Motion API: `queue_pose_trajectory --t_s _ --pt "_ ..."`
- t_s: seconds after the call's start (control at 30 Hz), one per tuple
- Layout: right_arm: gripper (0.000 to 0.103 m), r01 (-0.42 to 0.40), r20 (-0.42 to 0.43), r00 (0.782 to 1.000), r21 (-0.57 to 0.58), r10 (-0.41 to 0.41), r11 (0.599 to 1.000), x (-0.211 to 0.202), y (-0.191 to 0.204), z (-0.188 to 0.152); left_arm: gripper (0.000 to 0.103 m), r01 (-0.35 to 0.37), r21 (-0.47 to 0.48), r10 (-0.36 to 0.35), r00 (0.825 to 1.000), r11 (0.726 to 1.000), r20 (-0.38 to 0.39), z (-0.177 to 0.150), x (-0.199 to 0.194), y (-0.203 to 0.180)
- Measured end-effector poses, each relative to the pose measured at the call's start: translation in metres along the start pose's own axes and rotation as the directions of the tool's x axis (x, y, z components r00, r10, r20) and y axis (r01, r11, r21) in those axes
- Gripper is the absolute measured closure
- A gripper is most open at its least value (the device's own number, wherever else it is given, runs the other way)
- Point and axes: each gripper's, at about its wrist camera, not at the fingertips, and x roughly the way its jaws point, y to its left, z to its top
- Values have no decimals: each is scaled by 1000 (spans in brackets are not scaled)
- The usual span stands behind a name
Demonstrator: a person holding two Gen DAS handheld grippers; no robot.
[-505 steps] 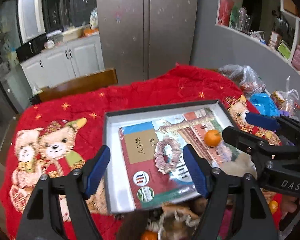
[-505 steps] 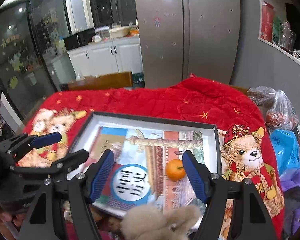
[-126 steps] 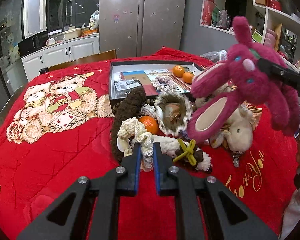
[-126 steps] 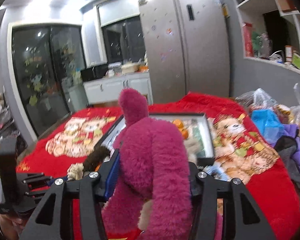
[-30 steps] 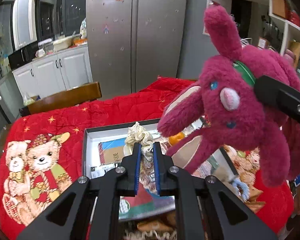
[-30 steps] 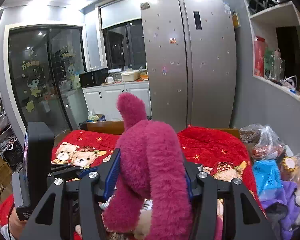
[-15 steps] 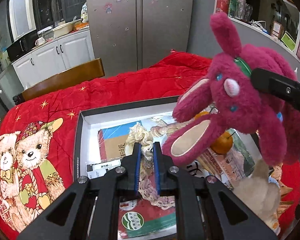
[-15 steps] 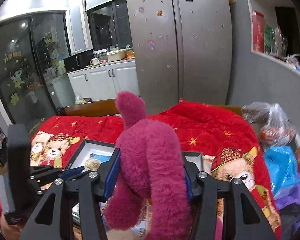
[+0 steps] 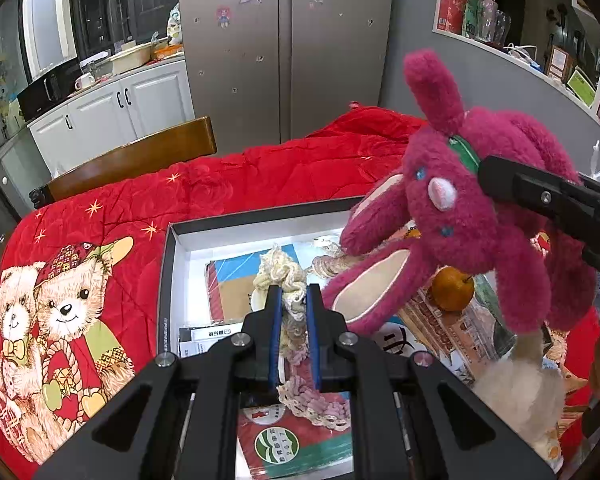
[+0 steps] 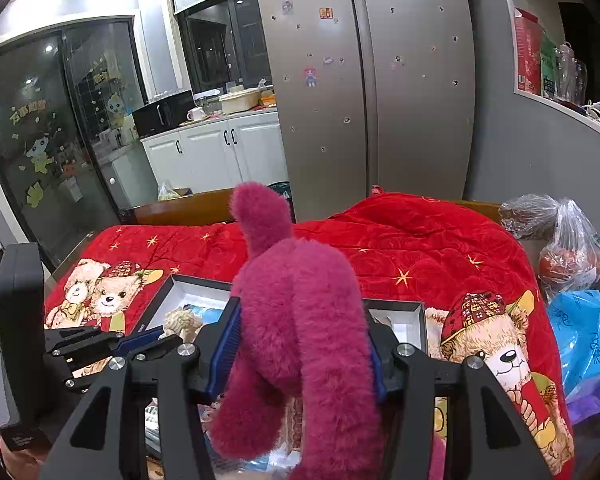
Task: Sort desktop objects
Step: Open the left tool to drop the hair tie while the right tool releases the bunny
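Left gripper (image 9: pixel 294 312) clamps my scrunchie (image 9: pixel 282 276), right gripper (image 10: pixel 302 354) my plush (image 10: pixel 300 320), over the box (image 9: pixel 172 280) at centre frame; next I release both.

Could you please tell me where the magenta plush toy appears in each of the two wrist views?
Left wrist view: magenta plush toy at right, above the tray.
Right wrist view: centre foreground, seen from behind, clamped between that gripper's fingers.
Shared landmark: the silver fridge.

Magenta plush rabbit (image 9: pixel 472 220) and cream scrunchie (image 9: pixel 282 276) — both above the box (image 9: pixel 172 248).
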Motion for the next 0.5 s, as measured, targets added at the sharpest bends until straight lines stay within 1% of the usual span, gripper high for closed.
queue_pose_trajectory --t_s 0.37,0.43,0.5 --pt "49 12 -21 1000 -3 -12 1000 5 1 -2 91 0 25 0 1000 1000 -21 -3 7 -5" --pt "47 13 -26 1000 -4 -13 1000 7 0 -3 91 -2 25 3 1000 1000 -24 -3 8 -5" --pt "46 -4 -33 999 7 4 1000 9 -2 -3 90 -22 29 23 999 999 -27 -3 9 -6"
